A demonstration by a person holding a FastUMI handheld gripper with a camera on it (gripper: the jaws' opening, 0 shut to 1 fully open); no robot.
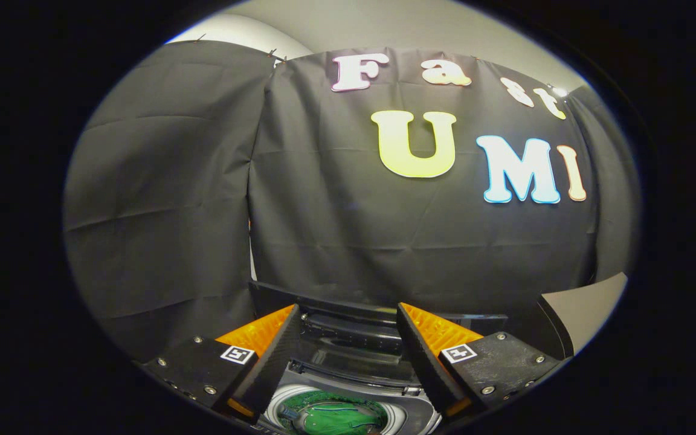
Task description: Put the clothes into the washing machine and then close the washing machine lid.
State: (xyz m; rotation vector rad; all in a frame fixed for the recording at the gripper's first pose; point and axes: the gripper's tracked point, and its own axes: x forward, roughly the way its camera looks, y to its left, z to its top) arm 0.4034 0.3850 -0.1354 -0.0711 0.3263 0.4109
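Two fingers of the gripper [347, 314] are seen spread wide apart, with nothing clamped between them and neither pad touching anything. On the left finger [269, 356] a small square marker [237, 354] is fixed to the mount, and screws are seen on the block behind it. Between the fingers, and below them, the washing machine [348, 393] is viewed from above. Its lid [336, 308] is raised: the dark panel stands up just ahead of the fingertips, leaning back toward the black cloth wall [336, 229]. The round tub opening [336, 417] is seen low between the two fingers, ringed by a pale rim. Green clothes [339, 417] are lying inside the tub (a darker bluish bit is noted at the left side, too small to tell what it is). Whether the clothes are fully down in the drum cannot be told. On the right finger [423, 356] a matching square marker [458, 351] is carried. Beyond the right finger a pale flat surface [586, 308] with a dark edge is seen, apart from the machine. Behind everything the cloth wall is hung in two panels, with a narrow gap beyond the left finger.
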